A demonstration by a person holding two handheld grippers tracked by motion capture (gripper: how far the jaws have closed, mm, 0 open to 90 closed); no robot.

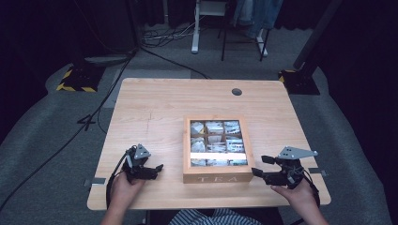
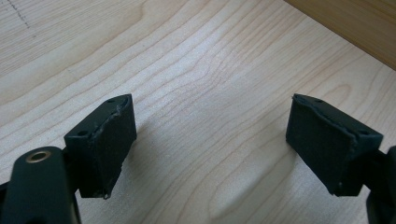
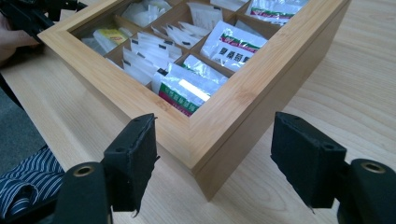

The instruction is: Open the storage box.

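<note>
The desk (image 1: 155, 108) is lit from above while the surroundings fall to near black. A white band of glare crosses the glass lid of the tea box (image 1: 217, 177). The high view is soft and low in detail. In both gripper views the wood grain is sharp, and the tongs (image 2: 210, 140) cast soft, faint shadows on the wood.

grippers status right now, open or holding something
left gripper: open, nothing held, over bare table.
right gripper: open, nothing held, jaws either side of the tea box corner.
</note>
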